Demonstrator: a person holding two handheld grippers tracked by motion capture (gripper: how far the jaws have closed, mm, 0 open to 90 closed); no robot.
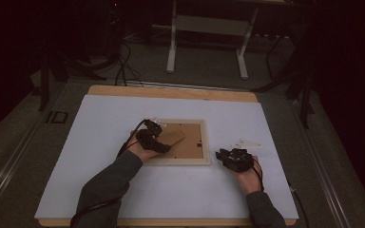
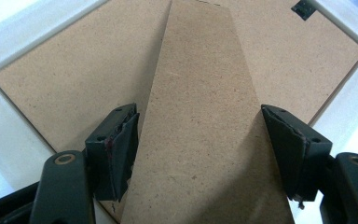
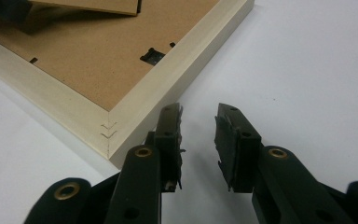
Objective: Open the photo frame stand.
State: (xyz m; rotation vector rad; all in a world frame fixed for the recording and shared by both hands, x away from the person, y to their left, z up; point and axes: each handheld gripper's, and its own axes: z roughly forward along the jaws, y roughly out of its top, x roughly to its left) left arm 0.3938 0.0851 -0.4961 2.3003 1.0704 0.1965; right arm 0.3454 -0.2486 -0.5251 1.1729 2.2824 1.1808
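A pale wooden picture frame (image 1: 206, 142) lies face down on the white sheet, its brown backing board (image 2: 74, 84) upward. A brown cardboard stand (image 2: 200, 116) is tilted up off the backing. My left gripper (image 2: 198, 112) straddles the stand, with a pad against each long edge; in the high view this left gripper (image 1: 163, 140) reaches over the frame's left half. My right gripper (image 3: 199, 109) rests on the sheet just beside the frame's corner (image 3: 107, 128), its jaws open with nothing between them. In the high view the right gripper (image 1: 224, 156) lies right of the frame.
A small pale flat piece (image 1: 247, 143) lies on the white sheet (image 1: 100, 142) right of the frame. A black hanger clip (image 3: 151, 56) sits on the backing. The wooden table edge (image 1: 171, 92) shows at the back; a desk's legs (image 1: 171, 47) and cables stand beyond.
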